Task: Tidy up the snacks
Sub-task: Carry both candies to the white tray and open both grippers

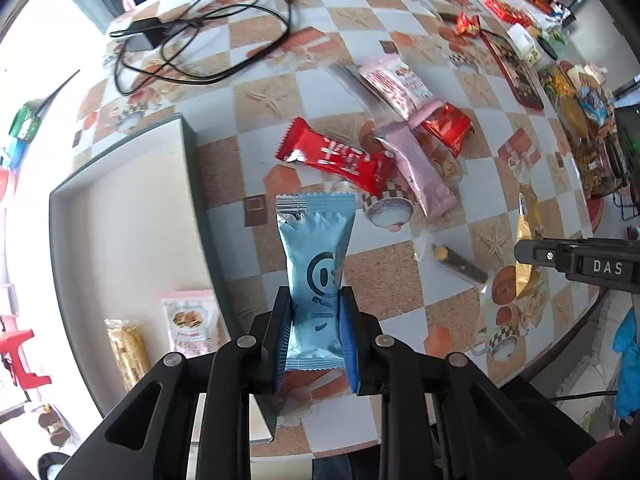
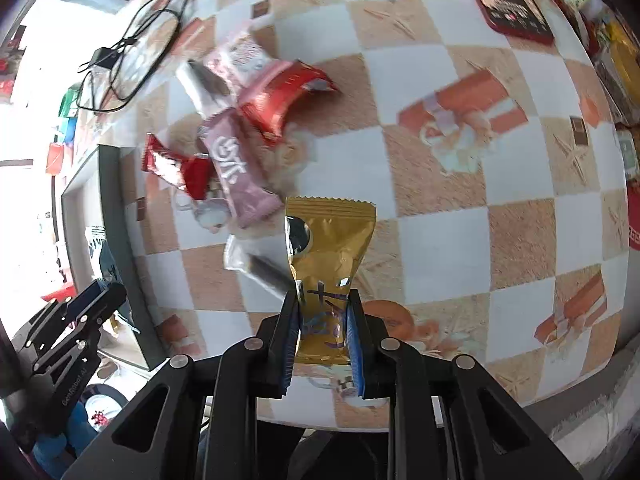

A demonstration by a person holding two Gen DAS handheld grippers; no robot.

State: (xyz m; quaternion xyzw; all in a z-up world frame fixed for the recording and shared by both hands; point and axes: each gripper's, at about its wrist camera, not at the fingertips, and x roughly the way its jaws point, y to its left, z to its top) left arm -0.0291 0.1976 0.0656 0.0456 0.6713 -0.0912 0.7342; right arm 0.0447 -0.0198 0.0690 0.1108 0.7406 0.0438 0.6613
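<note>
My left gripper (image 1: 315,304) is shut on a light blue snack packet (image 1: 316,256), held above the checkered table. My right gripper (image 2: 323,312) is shut on a gold snack packet (image 2: 326,248), also lifted off the table. A pile of snacks lies further back: a red bar (image 1: 336,156), a pink bar (image 1: 420,168), a shiny red packet (image 1: 448,124) and a pink-and-white packet (image 1: 394,80). A grey-rimmed white tray (image 1: 120,216) at left holds two snacks (image 1: 188,320). The right gripper's body (image 1: 580,264) shows at the right edge of the left wrist view.
A black charger with coiled cable (image 1: 192,36) lies at the back left of the table. A dark stick snack in clear wrap (image 1: 456,264) lies near the table's front. Many more snacks and a red tray (image 1: 516,72) crowd the far right edge.
</note>
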